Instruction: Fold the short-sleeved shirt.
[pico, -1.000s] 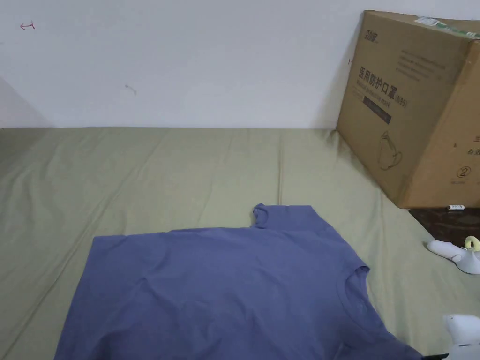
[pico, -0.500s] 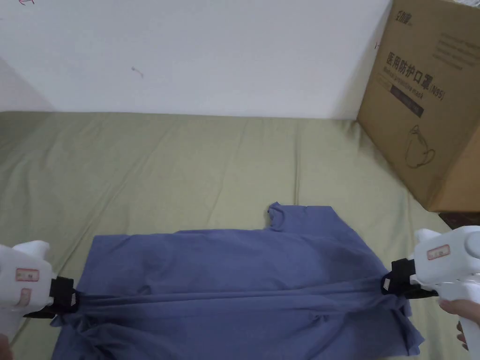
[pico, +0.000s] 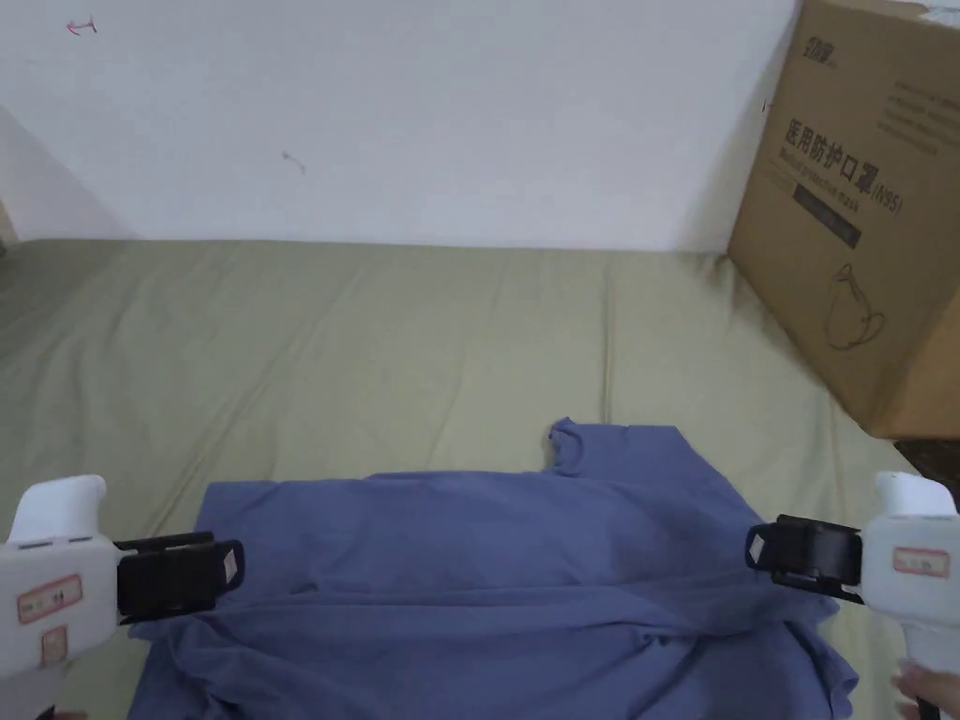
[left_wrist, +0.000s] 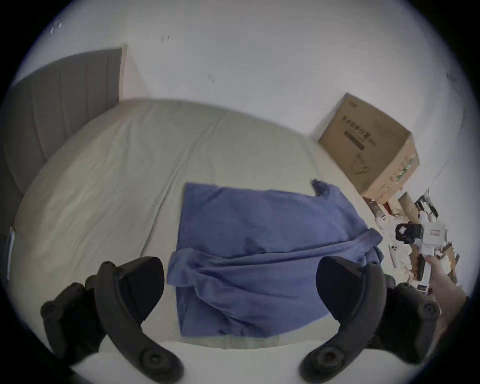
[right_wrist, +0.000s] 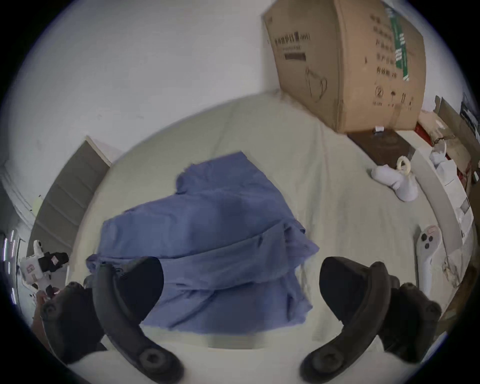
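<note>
**Between the two grippers: a half-made fold**

Between my left gripper (pico: 230, 570) and right gripper (pico: 756, 548), head view, the blue shirt (pico: 487, 572) lies on the green sheet (pico: 375, 356), a ridge crossing it. I'd regrip both ends evenly.

Left gripper view: jaws spread wide, empty, shirt ahead (hem edge bunched).

Right gripper view: jaws likewise apart, holding nothing; a white device (right_wrist: 426, 249) lies to its right.
</note>
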